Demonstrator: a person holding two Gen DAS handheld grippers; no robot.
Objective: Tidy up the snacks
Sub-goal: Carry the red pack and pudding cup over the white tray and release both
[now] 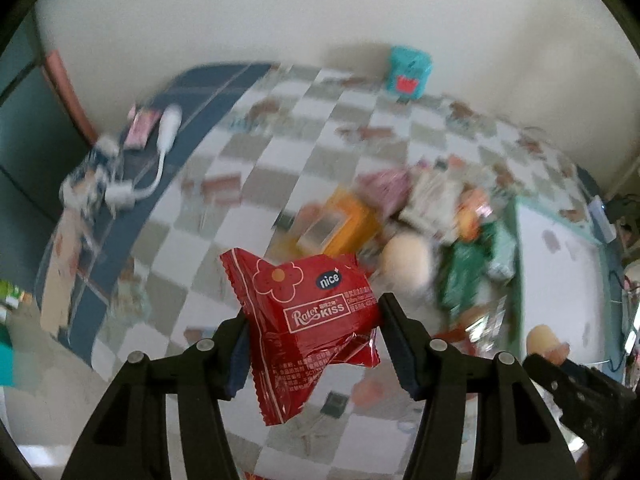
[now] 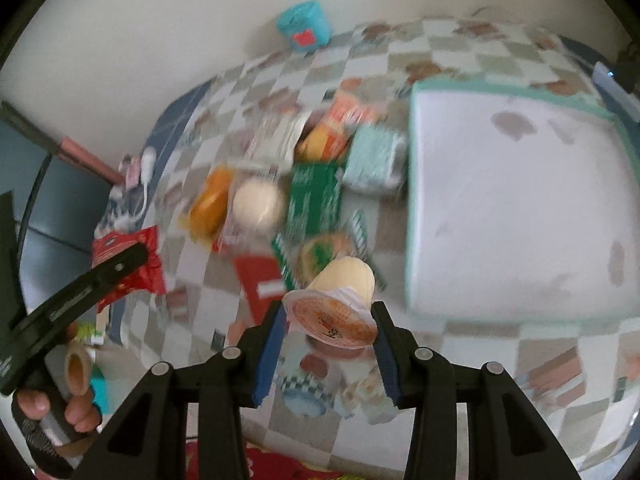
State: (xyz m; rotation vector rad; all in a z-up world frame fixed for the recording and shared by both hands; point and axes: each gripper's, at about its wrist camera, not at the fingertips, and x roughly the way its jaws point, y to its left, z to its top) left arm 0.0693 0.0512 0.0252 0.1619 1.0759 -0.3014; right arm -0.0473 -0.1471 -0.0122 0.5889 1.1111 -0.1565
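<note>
Checkered tabletop point(image 1: 280, 128) against a white wall, view blurred. Left claw point(image 1: 314, 330) clamped on a red snack packet point(image 1: 308, 312), held clear above the tabletop. Right claw point(image 2: 330, 334) clenched on a jelly cup point(image 2: 340, 300) by its foil lid rim, cup tilted, also off the surface. Behind both: loose snack pile point(image 2: 304, 176) mid-tabletop. Just right of the pile, a white tray point(image 2: 520, 208) with mint rim. Teal box point(image 2: 304, 28) at the wall.
</note>
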